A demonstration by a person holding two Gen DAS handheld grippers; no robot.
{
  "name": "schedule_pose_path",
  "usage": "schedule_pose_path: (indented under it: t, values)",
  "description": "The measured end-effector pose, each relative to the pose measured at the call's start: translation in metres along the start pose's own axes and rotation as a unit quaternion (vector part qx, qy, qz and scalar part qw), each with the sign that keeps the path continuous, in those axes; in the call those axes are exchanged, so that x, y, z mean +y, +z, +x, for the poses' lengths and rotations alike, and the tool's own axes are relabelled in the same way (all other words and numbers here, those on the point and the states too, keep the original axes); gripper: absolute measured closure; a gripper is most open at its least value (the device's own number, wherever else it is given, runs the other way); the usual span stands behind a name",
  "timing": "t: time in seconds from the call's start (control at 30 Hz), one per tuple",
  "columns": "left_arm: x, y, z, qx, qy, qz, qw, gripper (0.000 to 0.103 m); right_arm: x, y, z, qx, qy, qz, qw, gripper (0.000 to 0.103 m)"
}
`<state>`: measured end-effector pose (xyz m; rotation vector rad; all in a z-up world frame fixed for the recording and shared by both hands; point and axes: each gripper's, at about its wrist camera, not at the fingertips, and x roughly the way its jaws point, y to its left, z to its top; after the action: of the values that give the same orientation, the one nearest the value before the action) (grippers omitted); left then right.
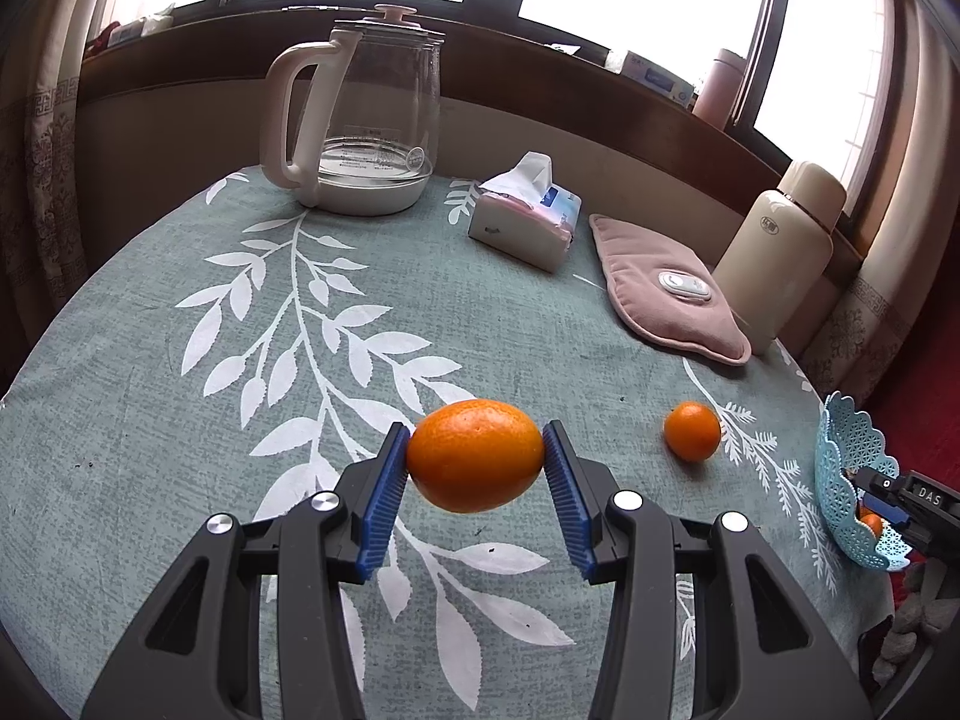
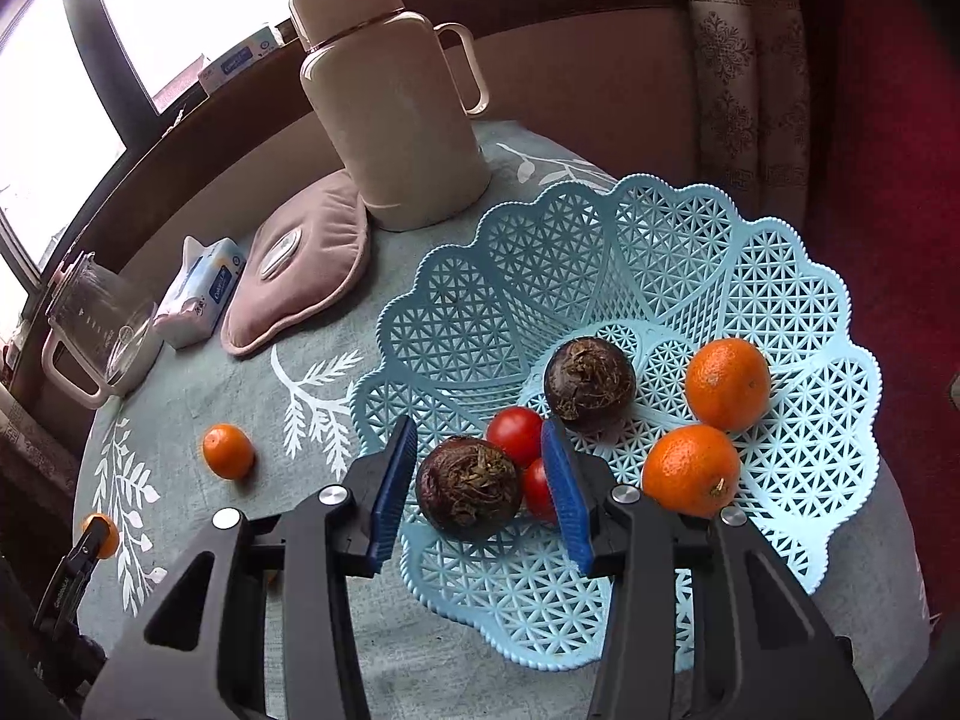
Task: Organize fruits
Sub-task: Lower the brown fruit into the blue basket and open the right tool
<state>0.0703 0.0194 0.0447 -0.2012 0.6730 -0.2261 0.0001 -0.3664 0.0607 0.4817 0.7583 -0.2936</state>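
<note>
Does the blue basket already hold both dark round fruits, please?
Yes, both dark round fruits lie inside the blue basket, beside tomatoes and oranges.

- The middle of the desk [image 1: 240, 360] is bare cloth, so a hand could pass there.
- One small orange [image 1: 692, 431] lies alone on that open cloth.
- Along the far edge stand a glass kettle [image 1: 366, 120], a tissue pack [image 1: 528, 216], a pink pad [image 1: 666, 294] and a tall cream flask [image 1: 780, 252], close together like a wall.
- The blue basket [image 2: 810, 312] fills the desk's right end. Its high lacy rim stands in the way from the side; the top is open.
- Inside it, fruit crowds the bottom.
</note>
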Motion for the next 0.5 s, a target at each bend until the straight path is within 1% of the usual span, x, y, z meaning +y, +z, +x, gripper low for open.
schedule_pose_path:
  t: [0.23, 0.5]
  values:
    - [-0.006, -0.002, -0.001, 0.0, -0.007, 0.01, 0.9999, 0.057, -0.006, -0.008, -0.024, -0.032, -0.018, -0.007, 0.999, 0.058]
    - [-0.027, -0.008, -0.004, 0.011, -0.039, 0.037, 0.9985, 0.057, -0.029, -0.019, -0.051, -0.059, -0.027, 0.008, 0.998, 0.058]
